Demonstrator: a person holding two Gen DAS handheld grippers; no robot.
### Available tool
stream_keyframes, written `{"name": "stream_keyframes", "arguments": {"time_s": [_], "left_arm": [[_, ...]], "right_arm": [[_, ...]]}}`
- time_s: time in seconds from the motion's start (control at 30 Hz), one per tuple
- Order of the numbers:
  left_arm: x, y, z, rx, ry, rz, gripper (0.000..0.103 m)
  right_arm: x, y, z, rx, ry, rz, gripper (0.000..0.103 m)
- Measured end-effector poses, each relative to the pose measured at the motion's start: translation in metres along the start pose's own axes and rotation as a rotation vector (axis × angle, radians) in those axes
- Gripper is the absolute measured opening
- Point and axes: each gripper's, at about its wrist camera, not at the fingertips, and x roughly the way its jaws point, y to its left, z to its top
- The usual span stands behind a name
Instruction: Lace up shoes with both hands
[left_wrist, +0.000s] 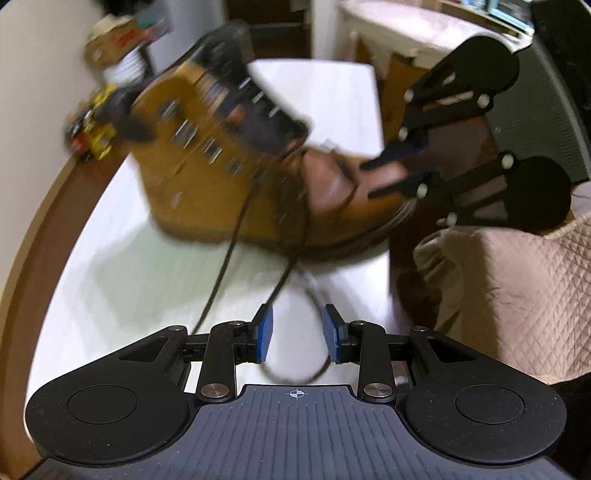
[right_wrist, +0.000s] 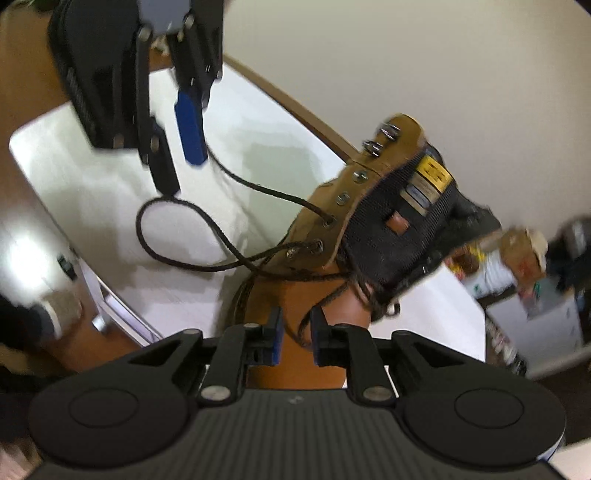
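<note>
A tan work boot (left_wrist: 221, 158) lies tilted on the white table (left_wrist: 110, 258), its black mesh tongue (right_wrist: 388, 236) exposed. A dark lace (left_wrist: 221, 269) trails from the lower eyelets toward me. My left gripper (left_wrist: 299, 334) is open, and a loop of the lace passes loosely between its blue pads (left_wrist: 264, 334). In the right wrist view the left gripper (right_wrist: 183, 168) hangs over the table, and one strand of the lace (right_wrist: 258, 188) runs from it to an eyelet. My right gripper (right_wrist: 297, 332) is over the boot's toe, jaws slightly apart, a strand between them untouched. It also shows as (left_wrist: 371, 178).
A pink quilted cloth (left_wrist: 517, 288) lies at the table's right side. Toy cars (left_wrist: 92, 136) and a cardboard box (left_wrist: 114, 40) sit beyond the far left edge. A brown wooden rim (left_wrist: 37, 221) curves along the left. More clutter (right_wrist: 517, 254) stands behind the boot.
</note>
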Motion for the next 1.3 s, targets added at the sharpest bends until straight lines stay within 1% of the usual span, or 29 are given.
{"name": "stream_keyframes", "arguments": {"time_s": [0.03, 0.07, 0.17, 0.23, 0.27, 0.33, 0.4, 0.43, 0.47, 0.5, 0.53, 0.6, 0.63, 0.7, 0.73, 0.77, 0.8, 0.83, 0.9, 0.93, 0.97, 1.03, 1.1, 1.13, 1.17, 1.23, 1.3], "left_arm": [[0.0, -0.002, 0.004, 0.016, -0.007, -0.006, 0.032], [0.001, -0.007, 0.012, 0.051, -0.022, -0.017, 0.032], [0.011, -0.029, 0.047, 0.187, -0.063, -0.032, 0.032], [0.024, -0.038, 0.061, 0.223, -0.058, -0.032, 0.032], [0.026, -0.039, 0.063, 0.228, -0.056, -0.031, 0.032], [0.041, -0.045, 0.073, 0.252, -0.031, -0.022, 0.032], [0.052, -0.049, 0.08, 0.275, -0.007, -0.006, 0.032], [0.058, -0.049, 0.084, 0.271, 0.011, 0.008, 0.032], [0.064, -0.049, 0.087, 0.258, 0.024, 0.016, 0.032], [0.067, -0.048, 0.089, 0.248, 0.031, 0.021, 0.032], [0.069, -0.047, 0.091, 0.238, 0.037, 0.027, 0.032], [0.077, -0.044, 0.096, 0.186, 0.07, 0.036, 0.029], [0.077, -0.043, 0.096, 0.168, 0.071, 0.034, 0.027], [0.079, -0.038, 0.1, 0.095, 0.085, 0.029, 0.024], [0.08, -0.036, 0.102, 0.07, 0.091, 0.027, 0.019], [0.081, -0.032, 0.103, 0.018, 0.105, 0.024, 0.011], [0.082, -0.028, 0.104, -0.023, 0.117, 0.02, 0.006], [0.083, -0.025, 0.104, -0.054, 0.121, 0.017, 0.005], [0.083, -0.018, 0.101, -0.127, 0.126, 0.008, 0.004], [0.08, -0.015, 0.097, -0.16, 0.123, 0.002, 0.003], [0.08, -0.014, 0.096, -0.172, 0.12, 0.001, 0.003], [0.077, -0.011, 0.091, -0.198, 0.112, -0.002, 0.003], [0.069, -0.01, 0.085, -0.211, 0.072, -0.005, 0.003], [0.066, -0.009, 0.083, -0.213, 0.058, -0.006, 0.003], [0.063, -0.009, 0.082, -0.21, 0.048, -0.01, 0.003], [0.056, -0.009, 0.08, -0.205, 0.02, -0.013, 0.003], [0.051, -0.01, 0.08, -0.2, -0.002, -0.017, 0.003]], "right_arm": [[-0.001, -0.003, -0.003, 0.043, 0.01, 0.003, 0.016], [-0.004, -0.01, -0.009, 0.115, 0.024, -0.001, 0.016], [-0.014, -0.032, -0.029, 0.333, 0.073, -0.022, 0.016], [-0.019, -0.051, -0.047, 0.509, 0.098, -0.028, 0.016], [-0.024, -0.068, -0.063, 0.663, 0.106, -0.028, 0.016], [-0.028, -0.087, -0.083, 0.831, 0.106, -0.019, 0.016], [-0.034, -0.102, -0.102, 0.975, 0.087, 0.006, 0.016], [-0.034, -0.109, -0.111, 1.045, 0.071, 0.027, 0.016], [-0.035, -0.111, -0.114, 1.067, 0.067, 0.037, 0.017], [-0.033, -0.121, -0.129, 1.194, 0.041, 0.106, 0.016], [-0.034, -0.123, -0.131, 1.21, 0.038, 0.113, 0.016], [-0.028, -0.132, -0.145, 1.323, 0.012, 0.165, 0.016], [-0.024, -0.137, -0.152, 1.379, -0.001, 0.192, 0.016], [-0.017, -0.143, -0.155, 1.405, -0.017, 0.206, 0.017], [-0.017, -0.144, -0.156, 1.404, -0.022, 0.211, 0.016], [-0.017, -0.145, -0.157, 1.404, -0.03, 0.223, 0.016], [-0.014, -0.147, -0.157, 1.409, -0.039, 0.237, 0.017], [-0.012, -0.149, -0.156, 1.413, -0.047, 0.251, 0.017], [-0.005, -0.153, -0.156, 1.442, -0.079, 0.312, 0.017], [0.001, -0.155, -0.157, 1.45, -0.086, 0.325, 0.017], [0.008, -0.158, -0.157, 1.478, -0.1, 0.38, 0.017], [0.024, -0.159, -0.157, 1.52, -0.09, 0.46, 0.017], [0.035, -0.159, -0.158, 1.557, -0.086, 0.528, 0.017], [0.041, -0.157, -0.159, 1.579, -0.093, 0.579, 0.018], [0.042, -0.158, -0.158, 1.583, -0.092, 0.587, 0.018], [0.047, -0.155, -0.159, 1.625, -0.098, 0.651, 0.019], [0.049, -0.154, -0.159, 1.646, -0.105, 0.687, 0.023]]}}
